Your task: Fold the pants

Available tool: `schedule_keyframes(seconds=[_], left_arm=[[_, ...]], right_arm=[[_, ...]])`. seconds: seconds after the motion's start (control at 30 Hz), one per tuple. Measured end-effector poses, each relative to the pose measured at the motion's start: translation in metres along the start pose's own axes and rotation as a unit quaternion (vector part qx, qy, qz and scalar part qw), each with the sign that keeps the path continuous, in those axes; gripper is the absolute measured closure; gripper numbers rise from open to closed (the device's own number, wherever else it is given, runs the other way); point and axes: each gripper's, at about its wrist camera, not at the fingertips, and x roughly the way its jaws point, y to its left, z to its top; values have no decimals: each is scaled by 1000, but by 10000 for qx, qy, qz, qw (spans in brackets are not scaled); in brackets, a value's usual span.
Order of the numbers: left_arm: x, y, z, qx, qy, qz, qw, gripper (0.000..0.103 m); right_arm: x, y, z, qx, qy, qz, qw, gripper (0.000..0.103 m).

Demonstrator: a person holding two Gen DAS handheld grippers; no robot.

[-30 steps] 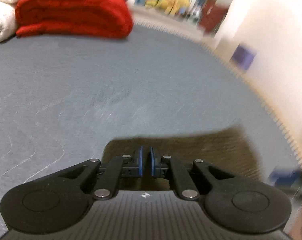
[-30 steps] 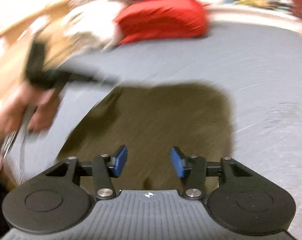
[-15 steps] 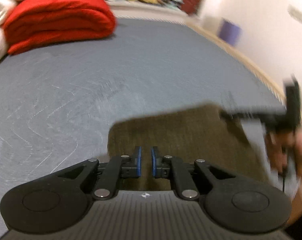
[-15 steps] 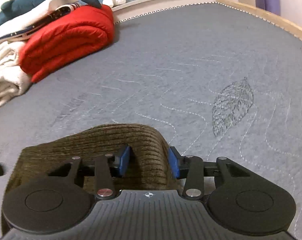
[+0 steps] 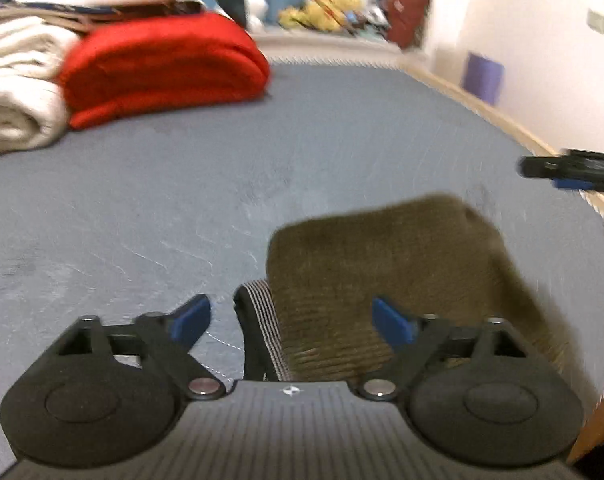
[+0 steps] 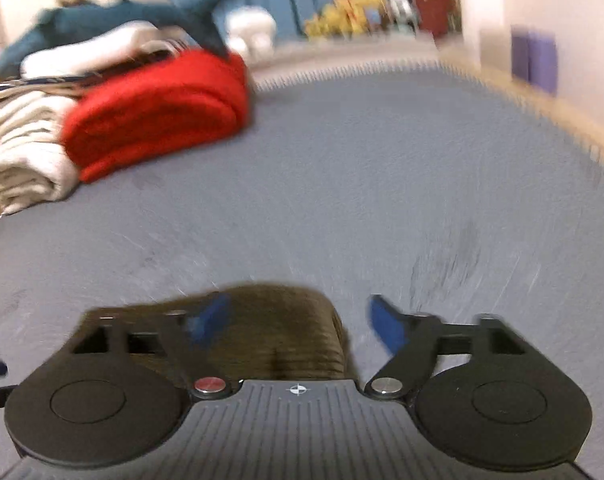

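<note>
Folded olive-brown corduroy pants (image 5: 386, 264) lie on the grey mattress (image 5: 222, 168), with a striped elastic waistband (image 5: 262, 328) poking out at their near left corner. My left gripper (image 5: 292, 320) hovers just above that corner, its jaws opening wide, blue pads (image 5: 190, 318) clear of the cloth. In the right wrist view the pants (image 6: 278, 328) sit low between the spread fingers of my right gripper (image 6: 298, 322), whose jaws are also opening and press on nothing. The right gripper's tip (image 5: 570, 170) shows at the far right of the left wrist view.
A folded red blanket (image 5: 162, 68) and rolled cream blankets (image 5: 14, 92) lie at the mattress's far left. Stuffed toys (image 5: 334, 4) line the back ledge. A wooden bed edge (image 5: 482, 108) and white wall run along the right, with a purple box (image 5: 482, 76) by it.
Both grippers have opened wide and let go of the pants. The left one was shut, the right one pinched a corduroy fold half a second ago. Both have lifted slightly.
</note>
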Motion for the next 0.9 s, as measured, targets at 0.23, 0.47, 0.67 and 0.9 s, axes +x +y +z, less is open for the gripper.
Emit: schedule_keyframes(seconds=[0.23,0.47,0.67,0.9], left_arm=[[-70,-35,-21,-605,82,529,9967,4],[-85,-60,-71,-872,210,689,9936,0],[-71,-69,-72,-745,396,900,9924,0],[-55,-66,-68,-901,605,776,9911,0]], right_arm=[[-116,39,-23,-85,-549,340,9979,1],[-136,48,-91,-270,-324,345,9985,1],[-120,62,-103,-301,141,427,9985,1],[-114,72,-103,-636,90,35,9979,1]])
